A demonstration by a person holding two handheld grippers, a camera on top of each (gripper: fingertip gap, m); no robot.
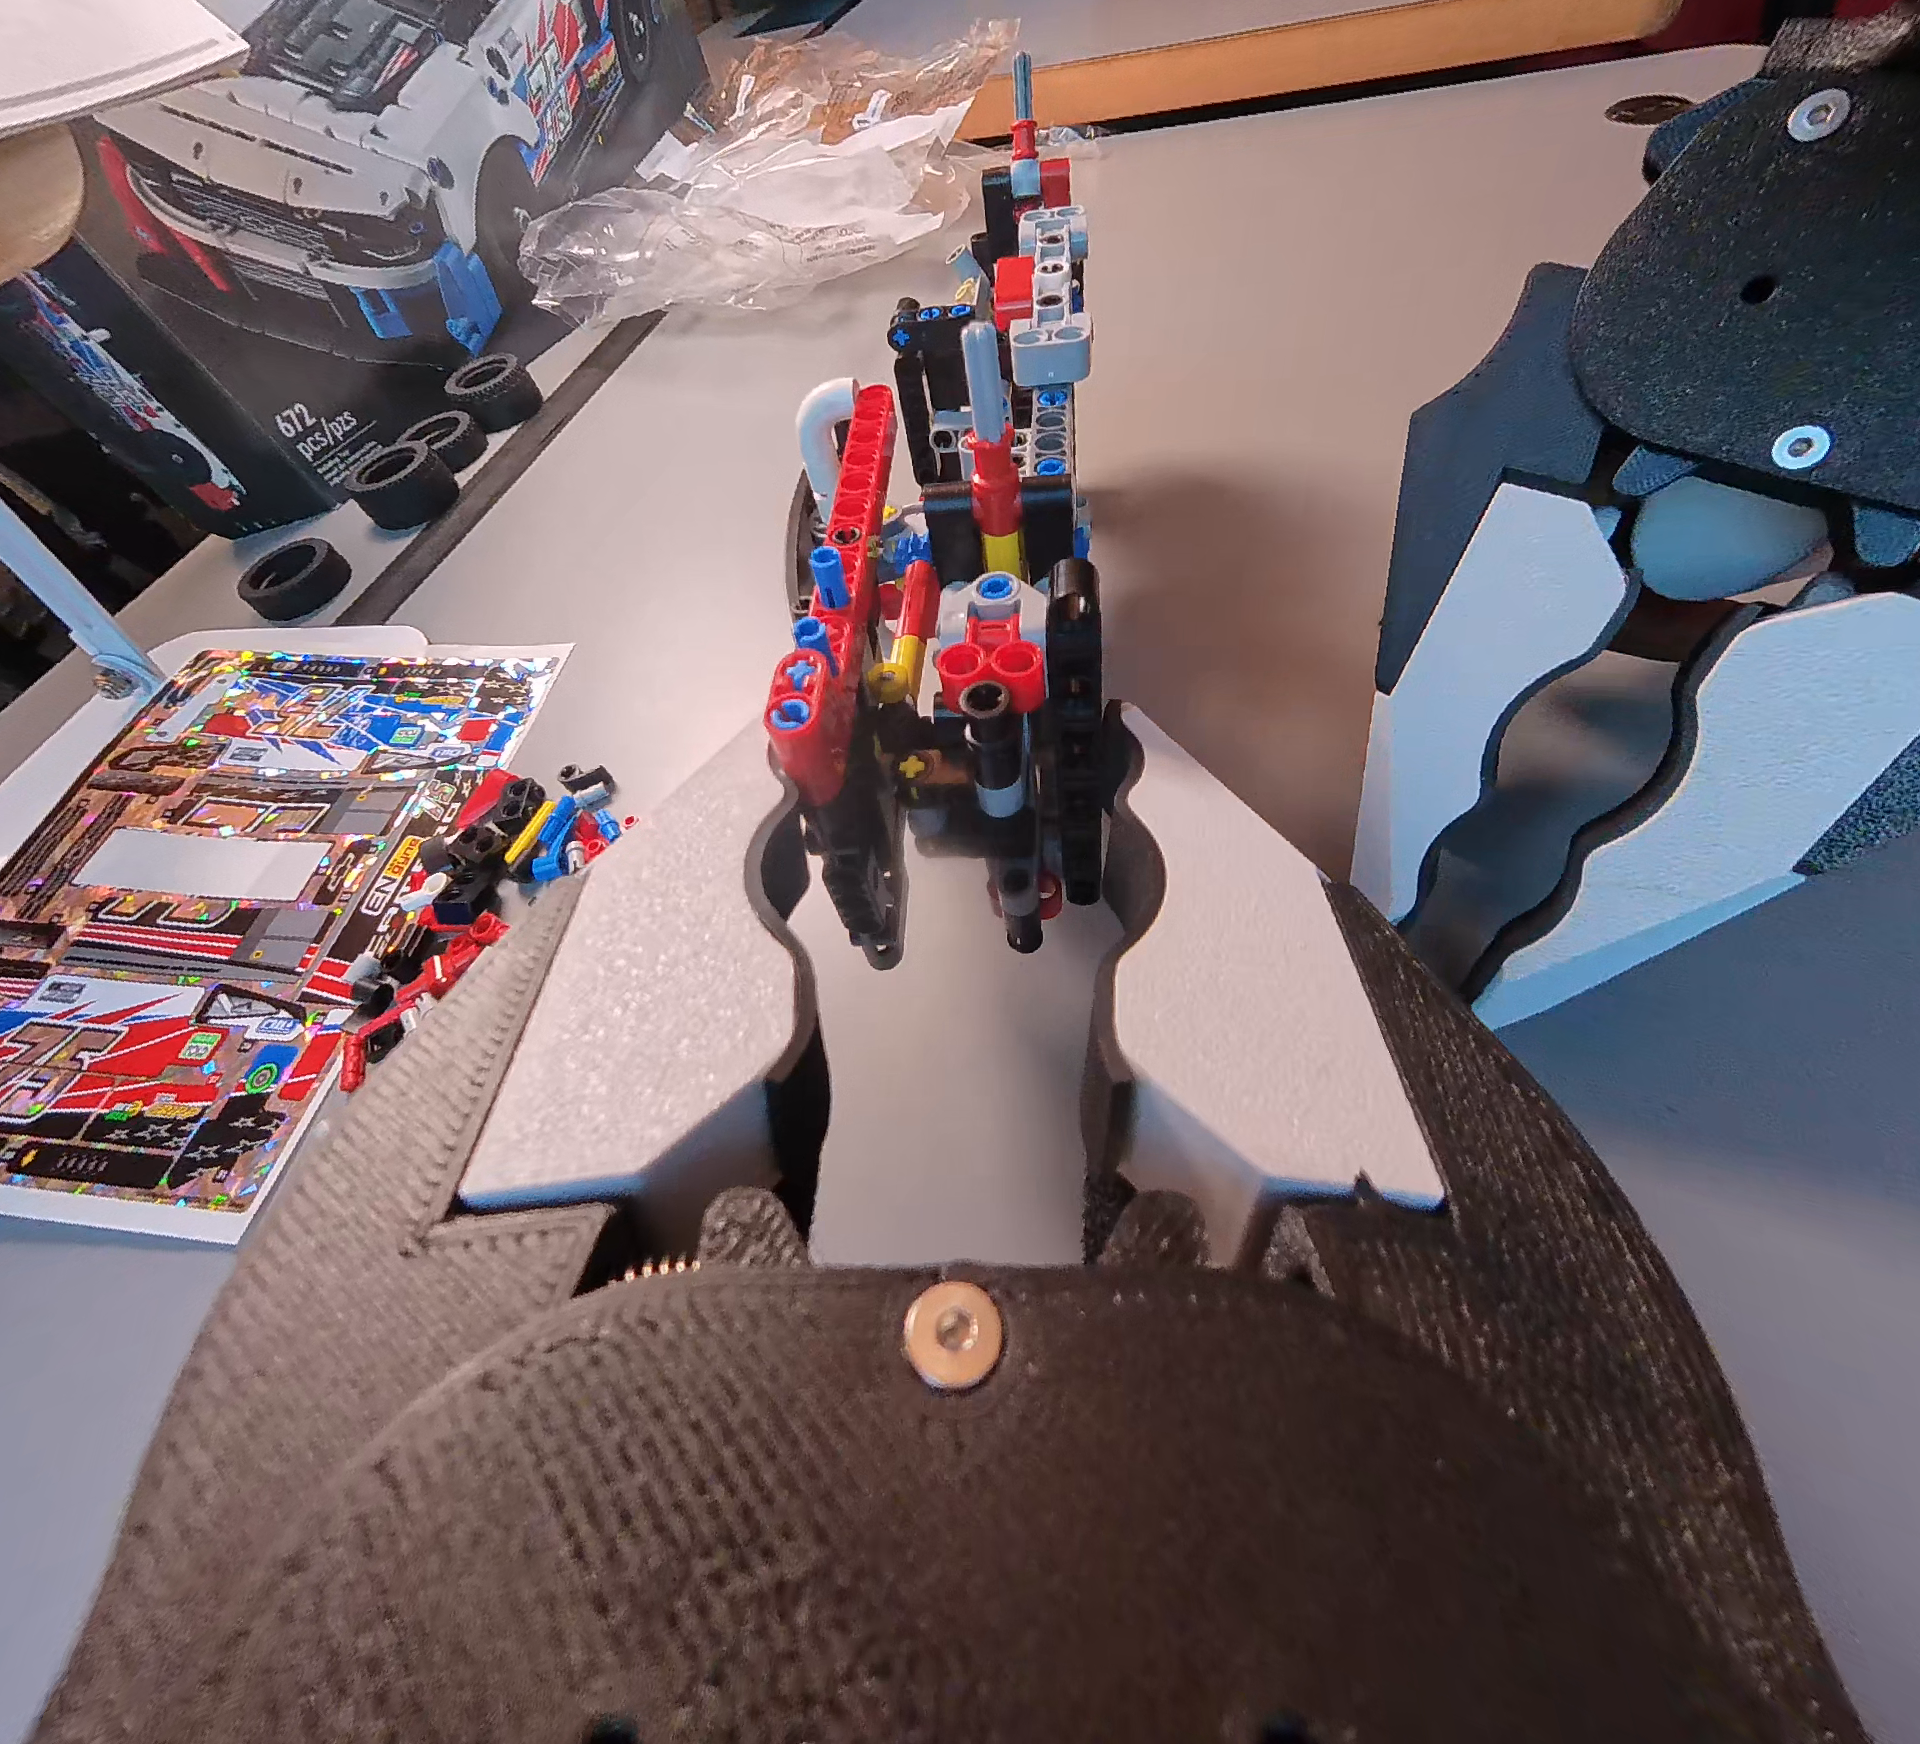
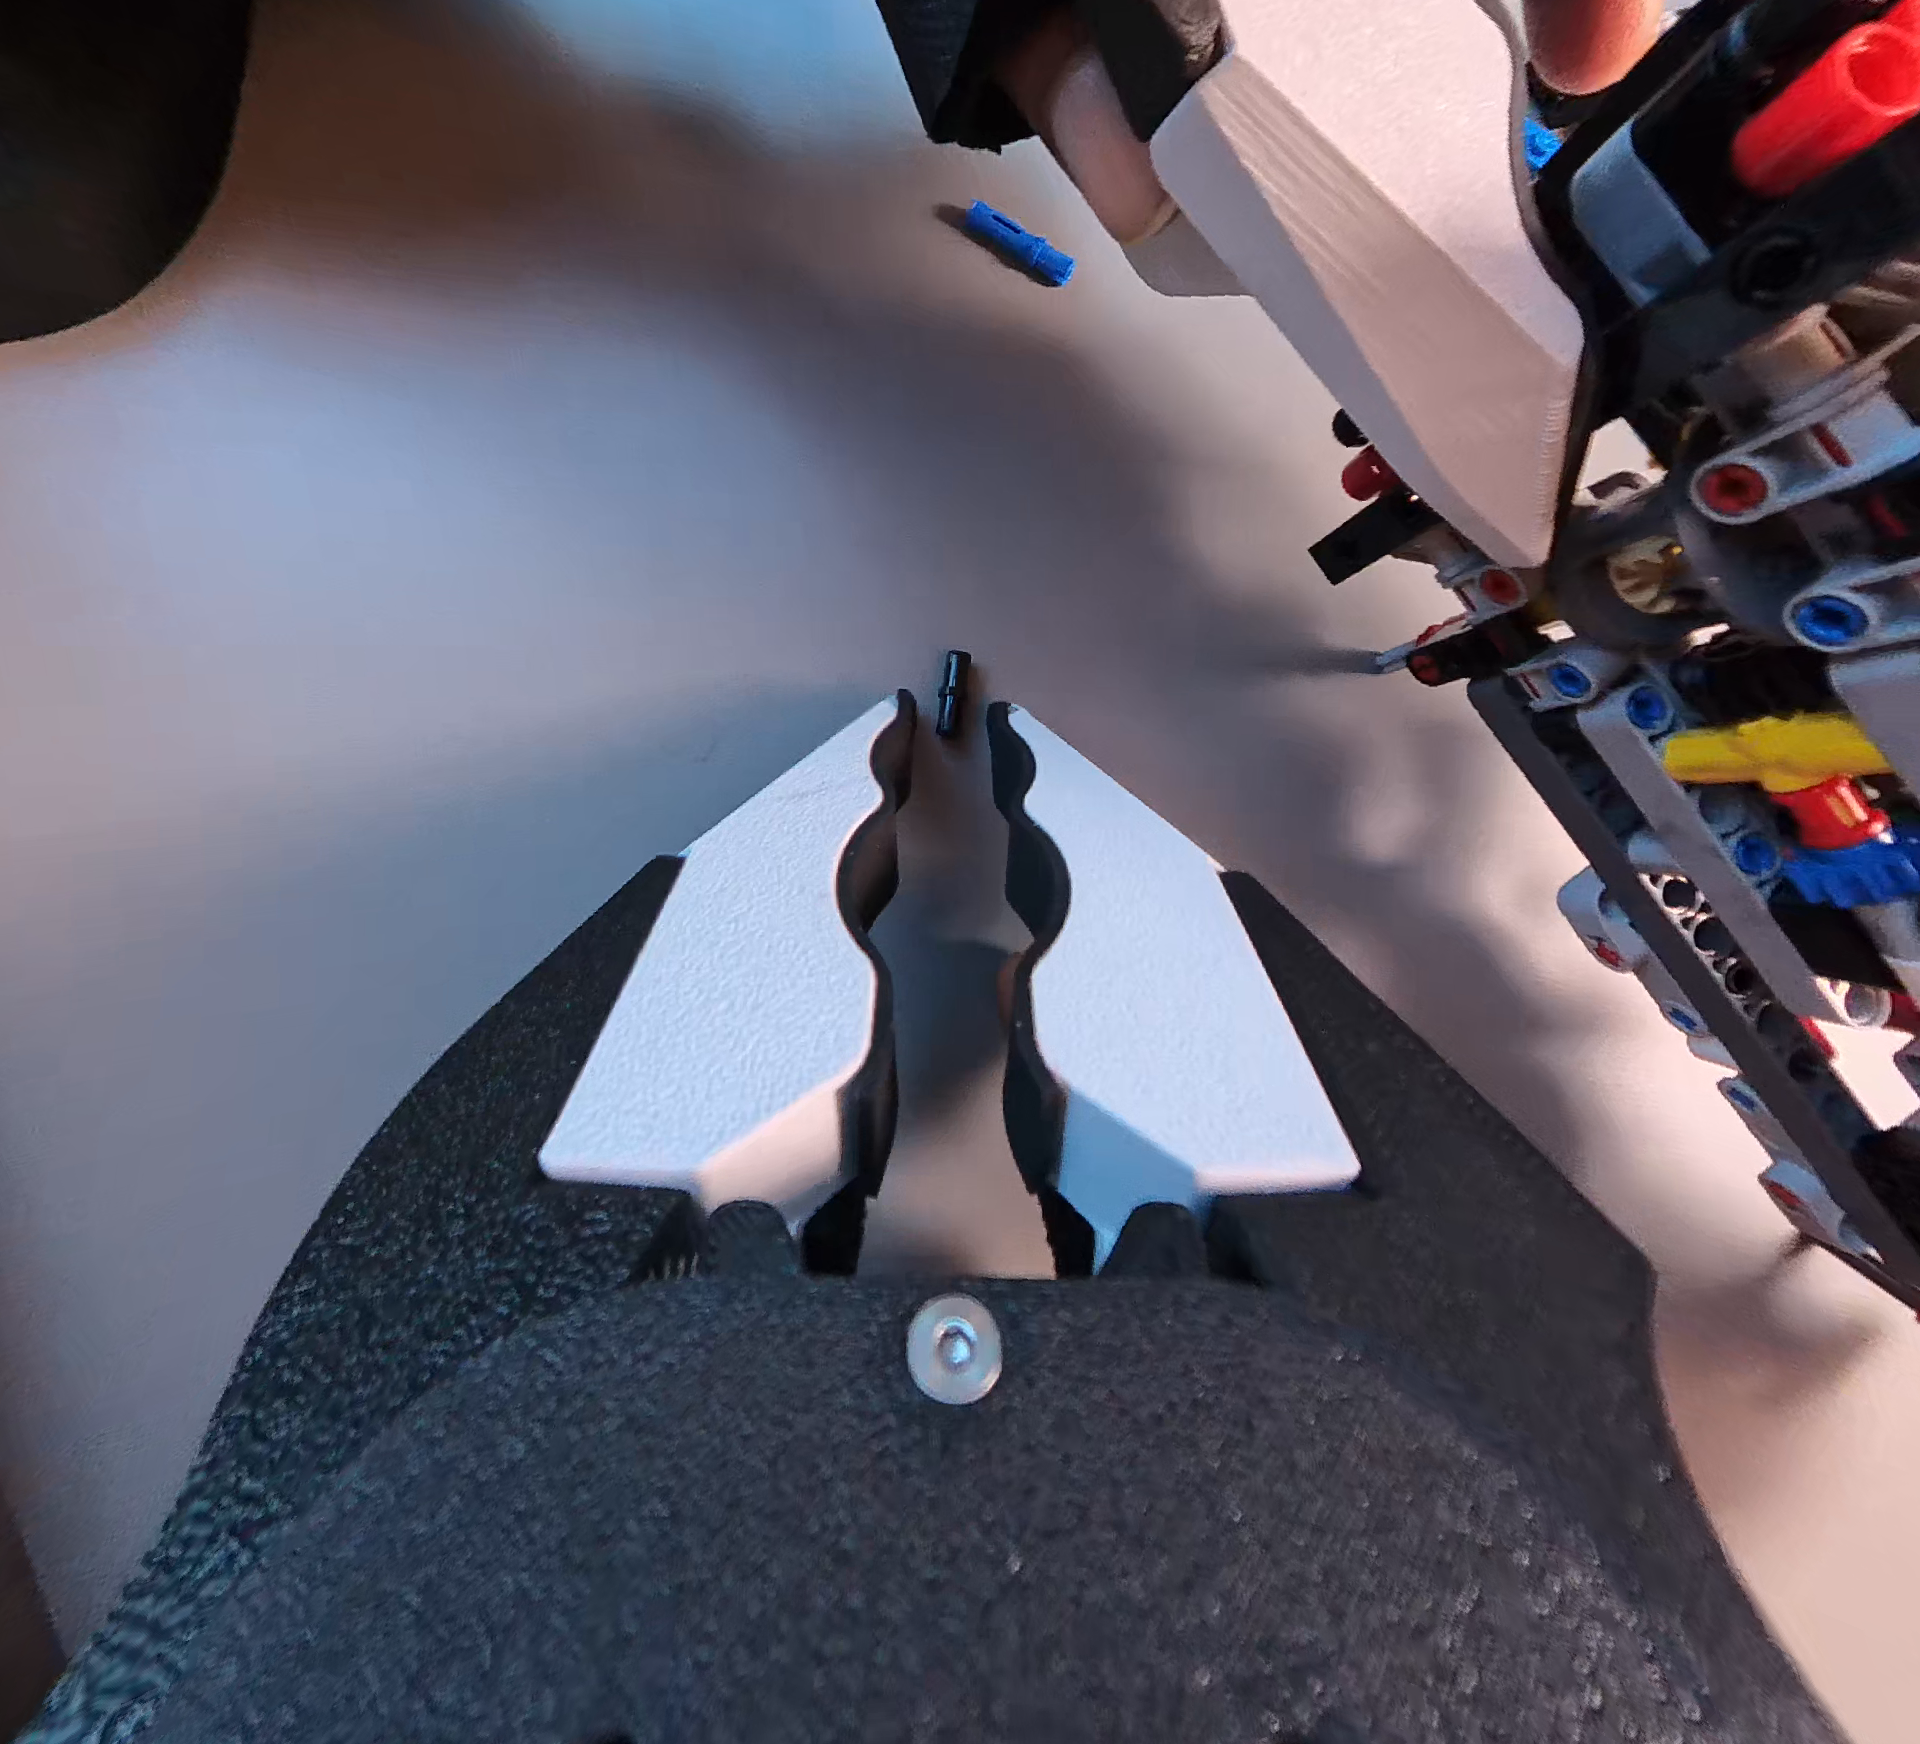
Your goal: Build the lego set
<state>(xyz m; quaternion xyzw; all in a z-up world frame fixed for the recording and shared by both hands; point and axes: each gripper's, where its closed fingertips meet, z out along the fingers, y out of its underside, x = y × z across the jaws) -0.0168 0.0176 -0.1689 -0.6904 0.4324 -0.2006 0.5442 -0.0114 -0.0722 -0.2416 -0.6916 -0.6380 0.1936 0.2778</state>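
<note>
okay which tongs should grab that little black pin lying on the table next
Right. The right tongs sit open with the black pin just ahead of their tips, while the left tongs are clamped on the lego chassis.

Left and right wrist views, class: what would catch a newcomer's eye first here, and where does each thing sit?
In the left wrist view, the colourful half-built lego model stands out, clamped between the left gripper at centre. Left of it lie a glittery sticker sheet and loose pieces. In the right wrist view, a tiny black pin lies on the table just at the right gripper tips, unheld.
</note>
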